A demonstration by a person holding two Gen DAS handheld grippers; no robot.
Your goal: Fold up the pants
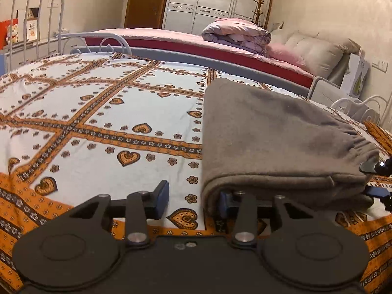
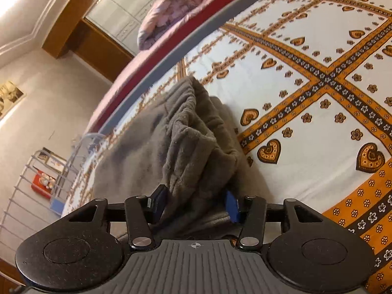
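The left gripper [image 1: 193, 199] sits at the bottom centre of its own view with its jaws spread wide and nothing between them. Its left finger rests free over the bedsheet [image 1: 110, 122], while its right finger is tucked under the near corner of the folded pants [image 1: 276, 137], where the cloth hides the tip. The pants lie as a thick grey bundle in the right half of that frame, folded edge toward the camera and gathered waistband at the right.

At the far right edge of the left wrist view, the right gripper [image 1: 376, 178] shows as two dark finger ends at the waistband end of the bundle, one above the other. In its own view the right gripper [image 2: 196, 202] is at the lower centre, its fingers parted with a bunched fold of the pants [image 2: 186, 144] between them. The left pad touches the cloth; whether the right pad presses on it cannot be told, so the grip is uncertain.

The patterned bedsheet [image 2: 306, 98] fills the right of that frame. Beyond it, at the upper centre of the left wrist view, a second bed carries a folded pink quilt [image 1: 235, 34], with white wardrobe doors [image 1: 203, 2] behind.
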